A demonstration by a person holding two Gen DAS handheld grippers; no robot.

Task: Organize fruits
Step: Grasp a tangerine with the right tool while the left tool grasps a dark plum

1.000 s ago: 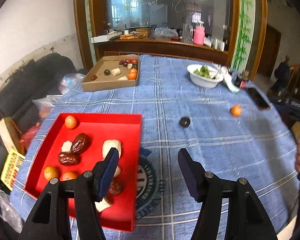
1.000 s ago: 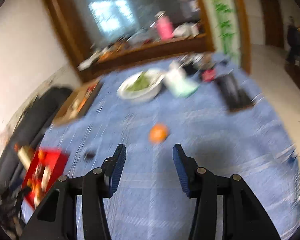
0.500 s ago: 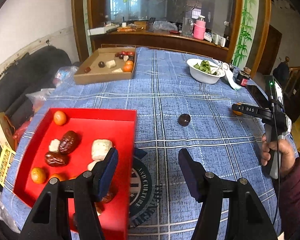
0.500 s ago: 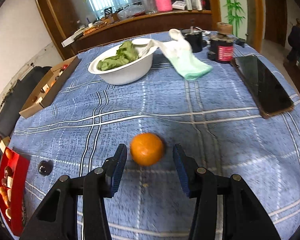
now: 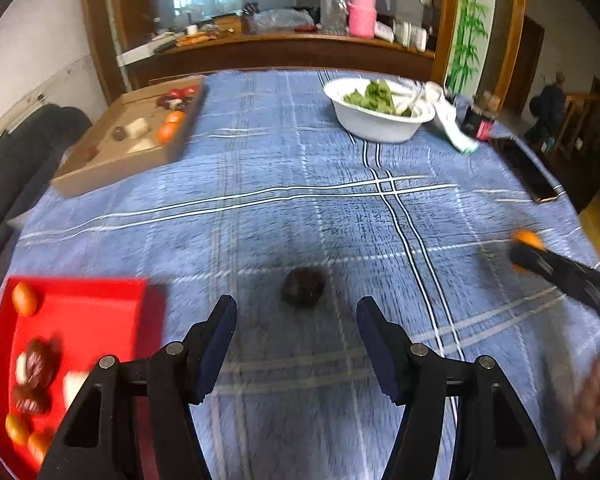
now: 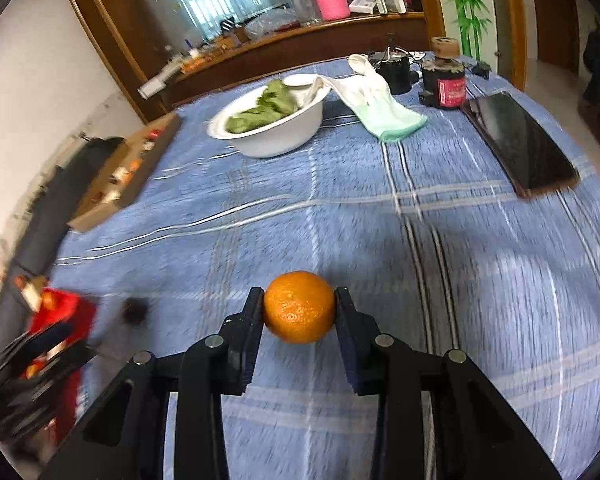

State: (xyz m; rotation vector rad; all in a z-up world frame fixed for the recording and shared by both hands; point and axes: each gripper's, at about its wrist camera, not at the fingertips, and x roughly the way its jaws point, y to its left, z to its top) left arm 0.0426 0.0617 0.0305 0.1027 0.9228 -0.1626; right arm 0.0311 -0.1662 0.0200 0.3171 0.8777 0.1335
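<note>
On a blue checked tablecloth (image 6: 380, 220), the right gripper (image 6: 299, 307) has just been closing and now clasps a small orange (image 6: 299, 307) between its 2 pads, each touching a side of the fruit. The left gripper (image 5: 297, 328) hangs with jaws parted and empty, a dark round fruit (image 5: 303, 292) lying just ahead of its fingertips, centred between them. A red tray (image 5: 100, 320) of fruit sits to its left.

blue checked tablecloth (image 6: 340, 208): woven cloth, matt, covers the surface
round orange mandarin (image 6: 299, 307): pitted, slightly shiny peel
white round bowl (image 6: 276, 132): smooth, glossy
brown shallow box (image 5: 140, 136): matt cardboard
black flat phone (image 6: 520, 140): glossy glass
red square tray (image 5: 84, 320): smooth, plastic-looking
</note>
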